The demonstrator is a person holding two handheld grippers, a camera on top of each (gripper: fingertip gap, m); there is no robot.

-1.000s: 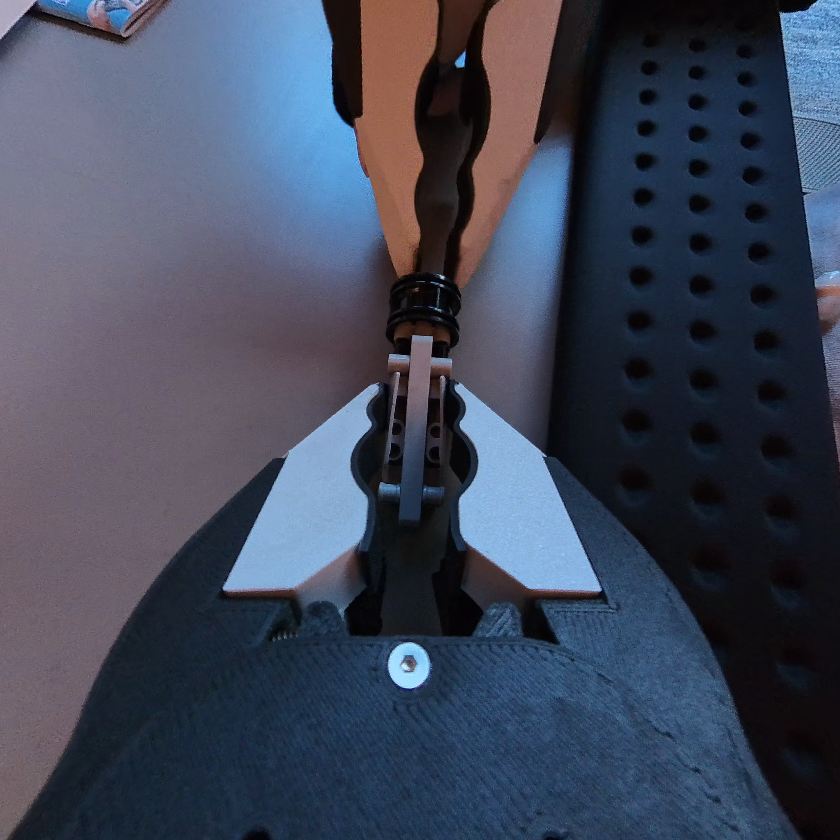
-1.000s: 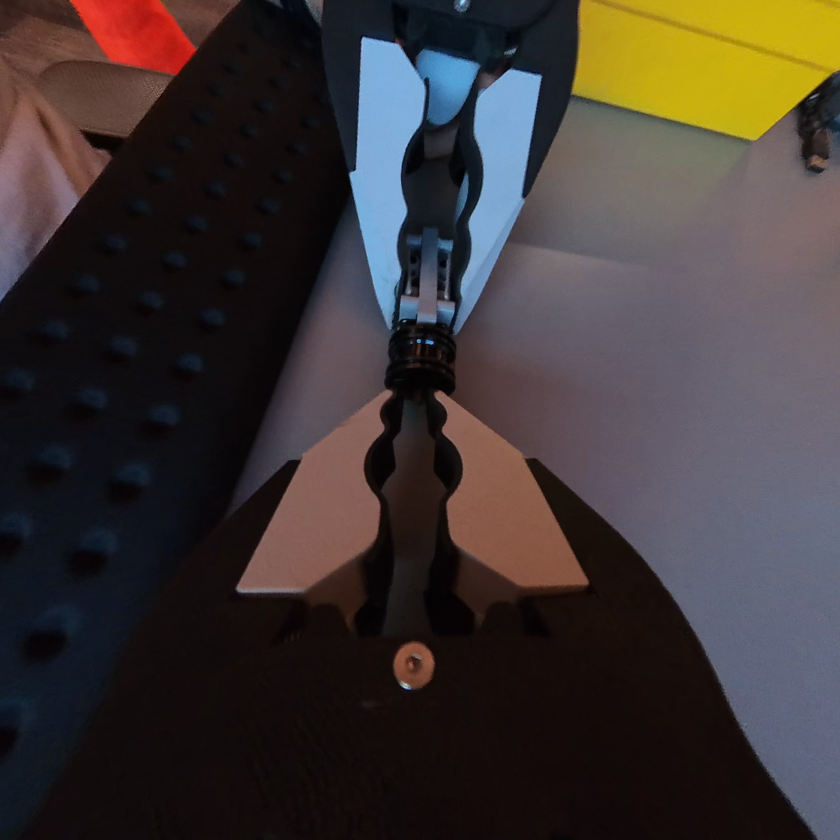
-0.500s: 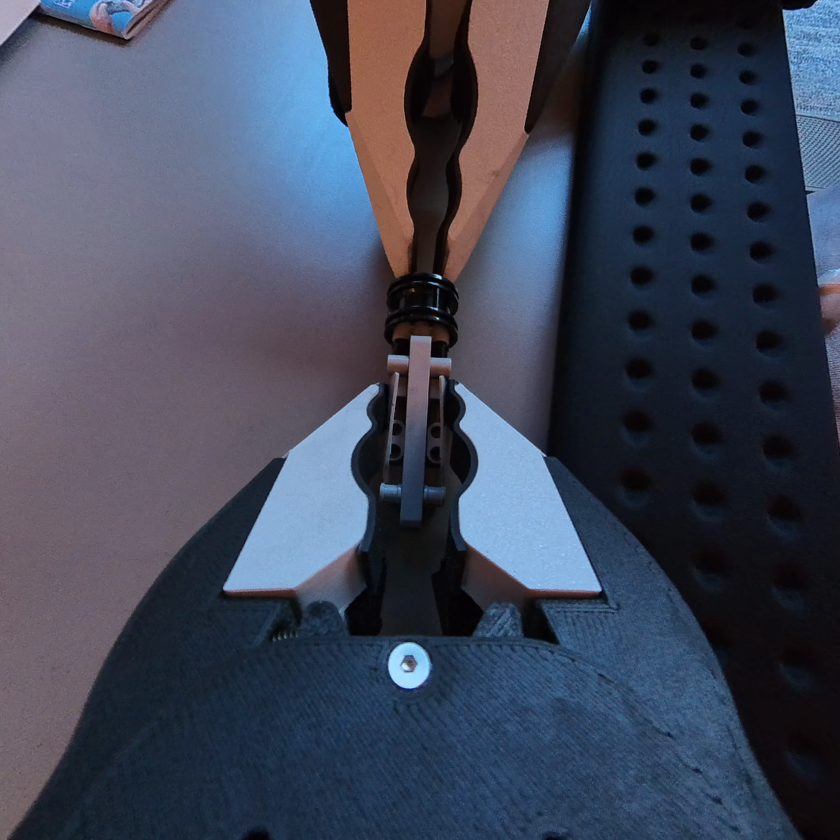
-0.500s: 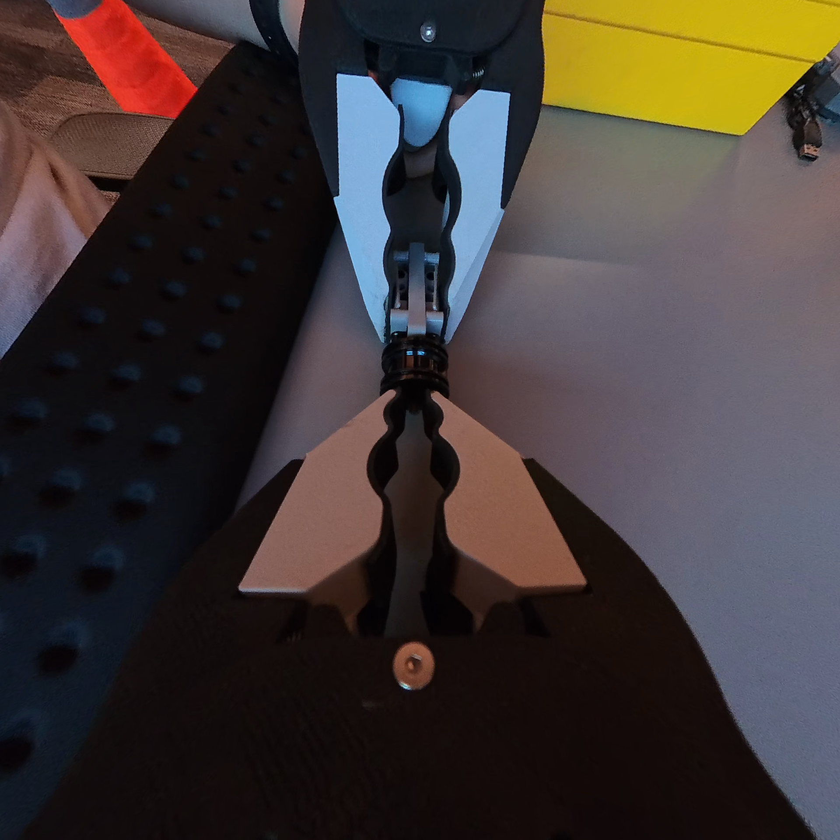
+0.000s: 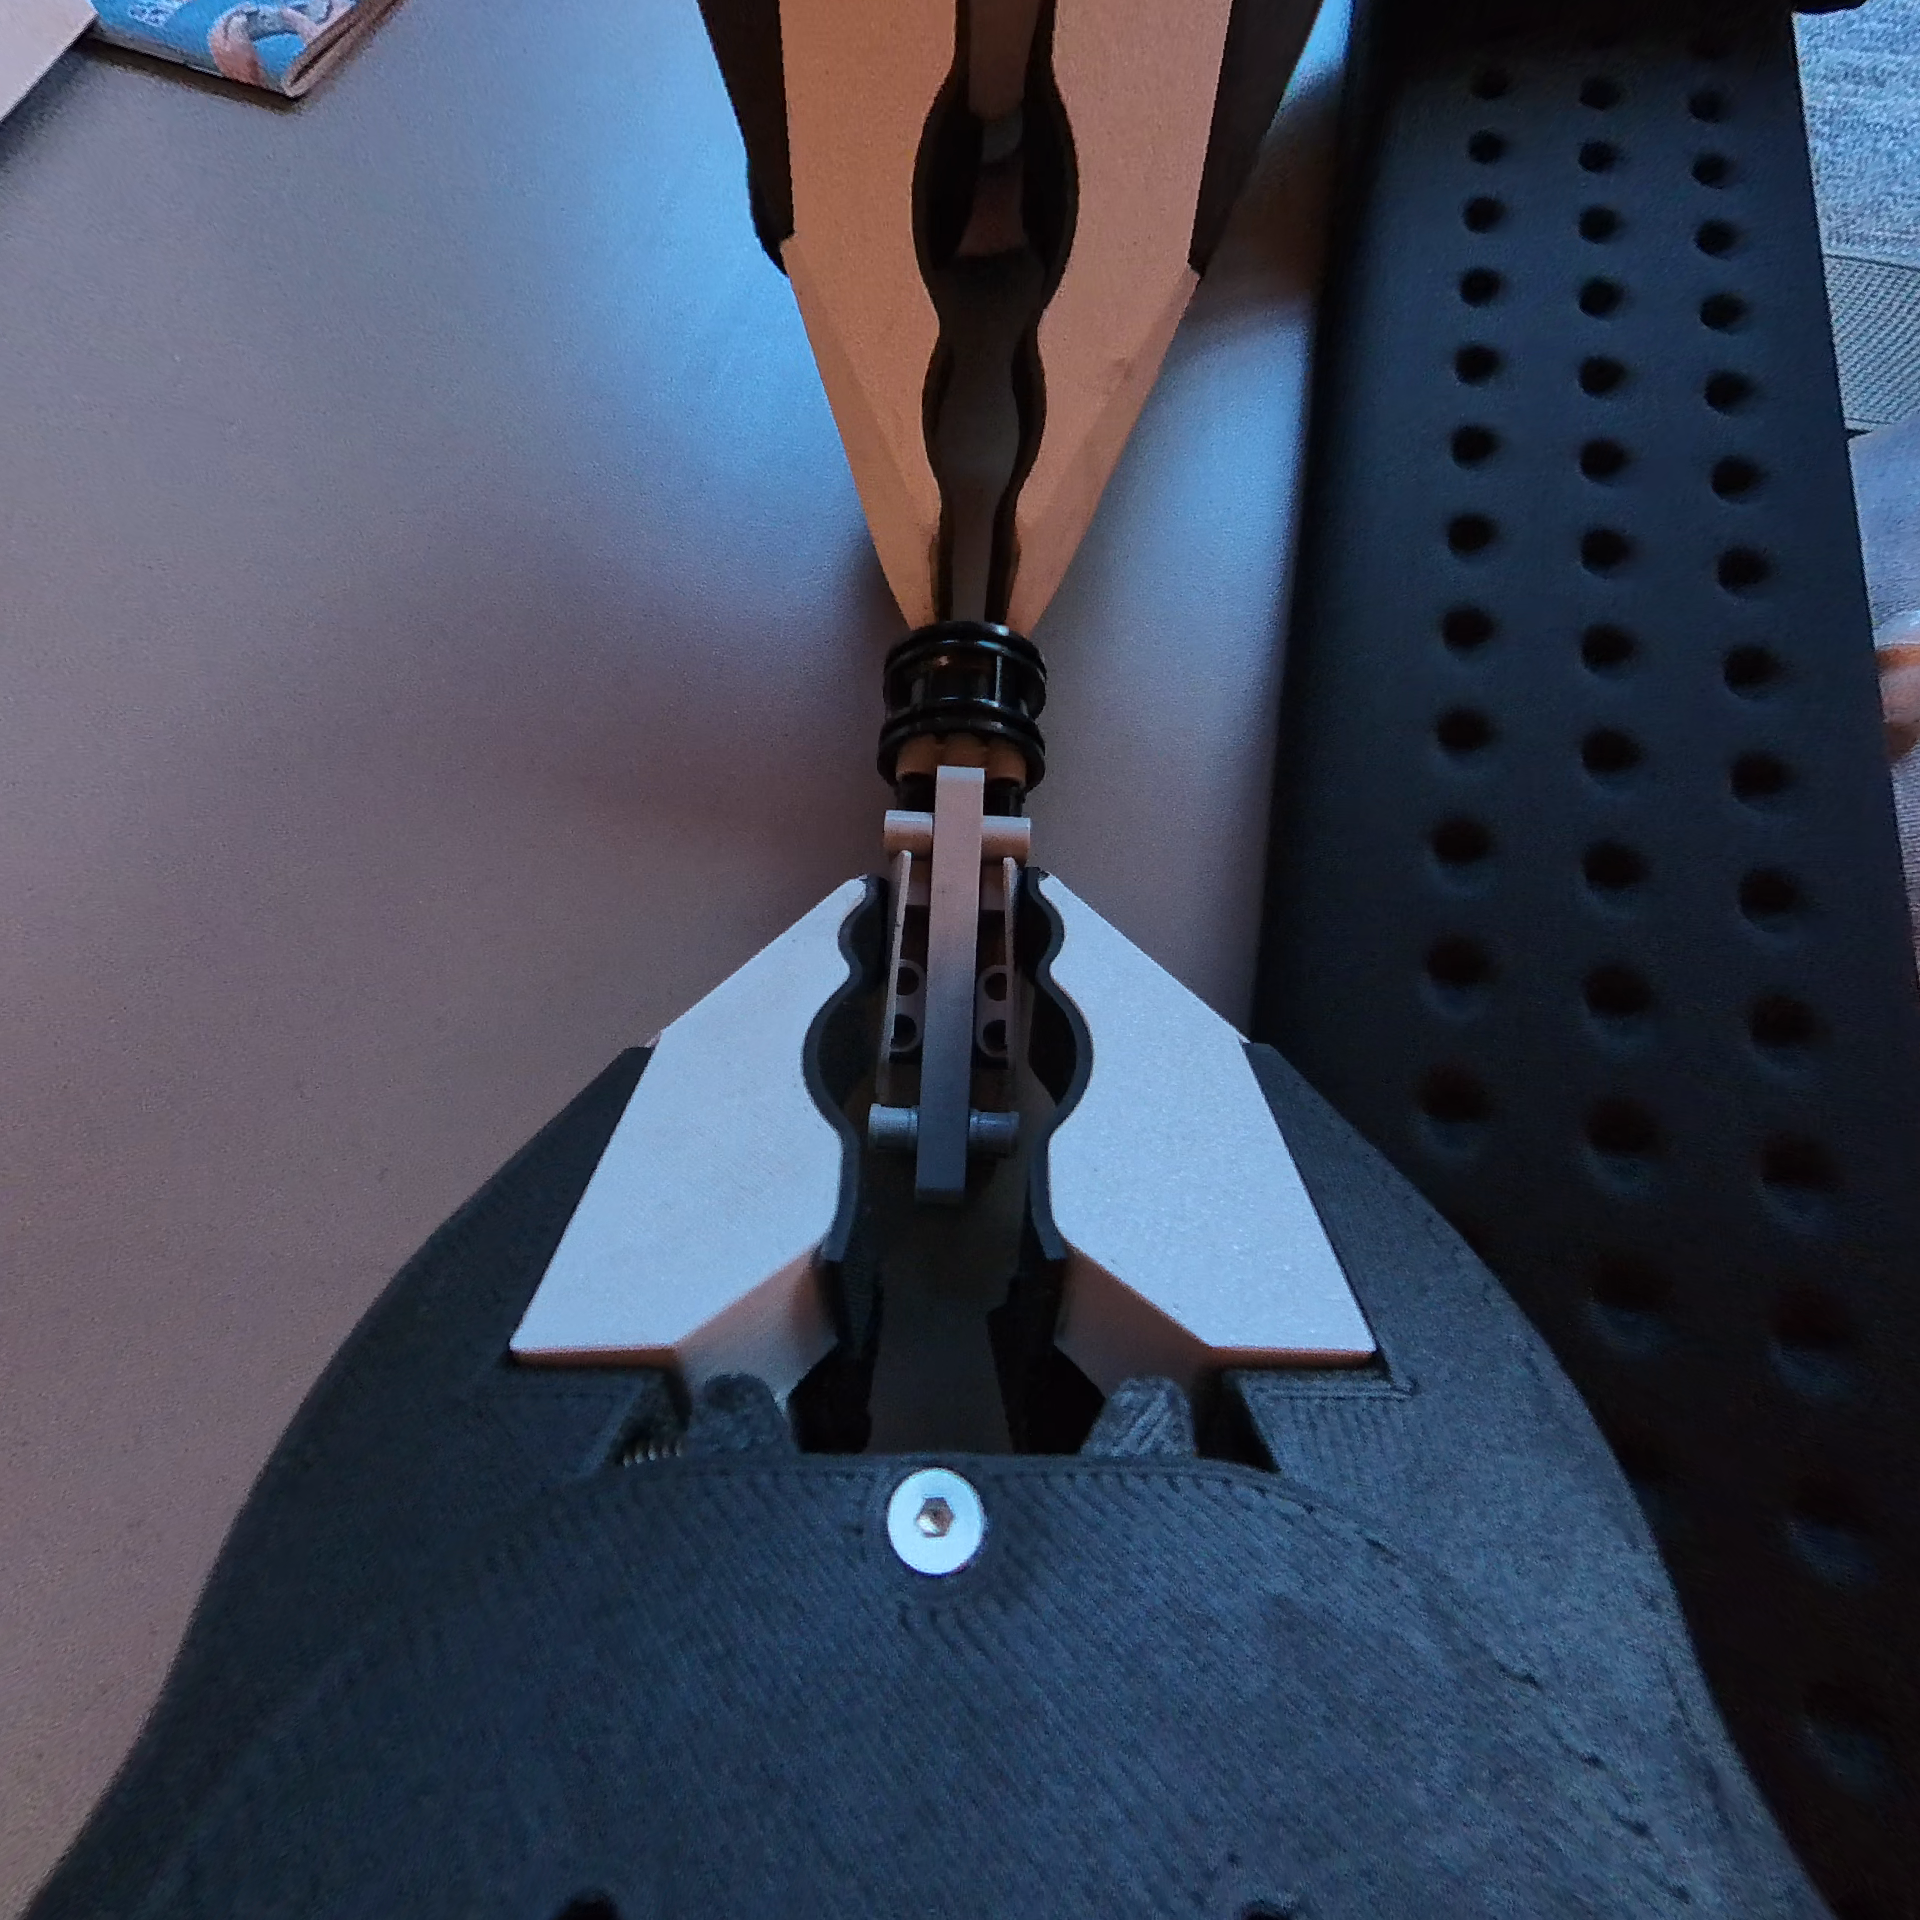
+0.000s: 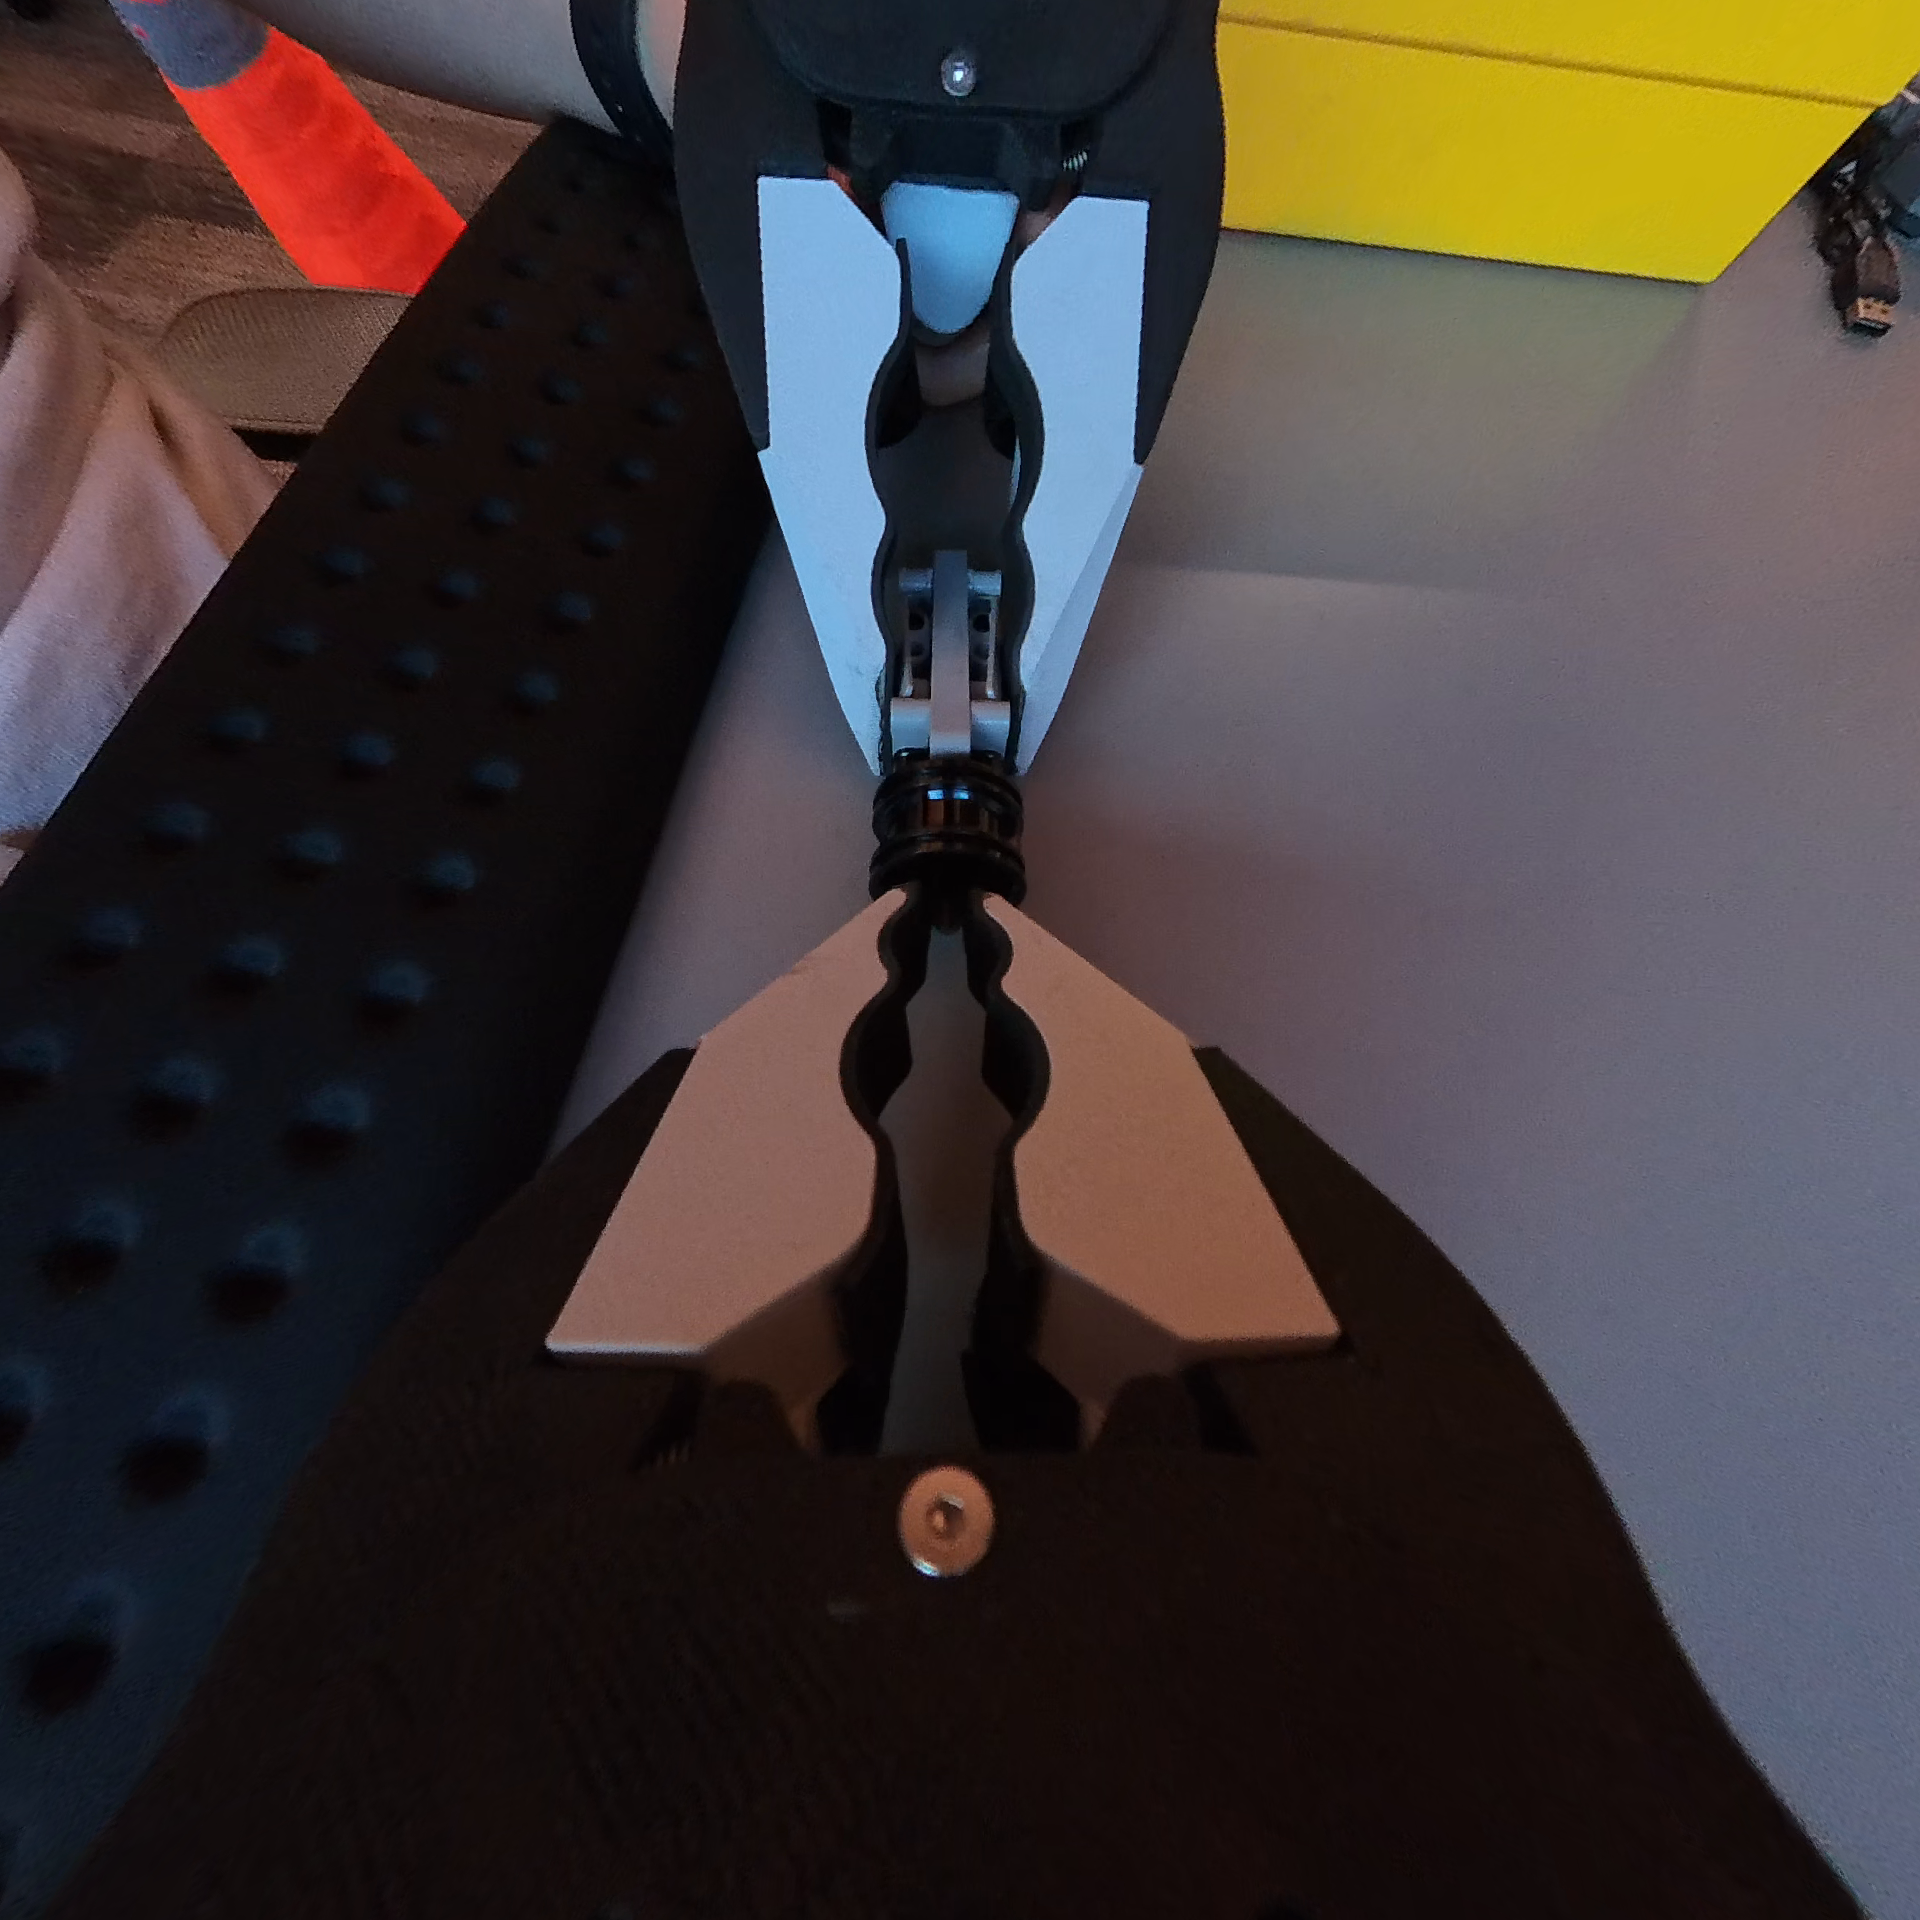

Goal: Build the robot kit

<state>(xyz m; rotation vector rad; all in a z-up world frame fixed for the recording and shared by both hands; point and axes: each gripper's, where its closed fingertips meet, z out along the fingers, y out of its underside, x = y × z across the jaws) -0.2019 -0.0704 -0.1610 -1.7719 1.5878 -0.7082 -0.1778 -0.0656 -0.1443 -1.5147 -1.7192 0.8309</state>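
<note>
My left gripper (image 5: 951, 883) is shut on a small grey toy-brick assembly (image 5: 951, 997) that lies lengthwise between its fingers. A black grooved wheel (image 5: 961, 696) sits on the assembly's far end, just past the fingertips. My right gripper (image 6: 948, 914) faces it tip to tip above the grey table (image 6: 1455, 831). Its jaws are nearly closed on a thin stub at the near side of the wheel (image 6: 948, 842). The right gripper (image 5: 971, 613) also shows in the left wrist view, and the left gripper (image 6: 948, 764) shows in the right wrist view with the grey assembly (image 6: 948, 665).
A black board with rows of holes (image 5: 1610, 727) lies along one side of both grippers and shows in the right wrist view (image 6: 260, 831). A yellow box (image 6: 1507, 135) stands at the back, with a cable plug (image 6: 1870, 291), an orange-red strip (image 6: 312, 187) and a booklet (image 5: 239, 31). The tips of both grippers are at nearly the same place.
The right wrist view has shifted a little, so more of the left gripper's body shows. Both grippers keep their hold and the wheel stays between the tips.
</note>
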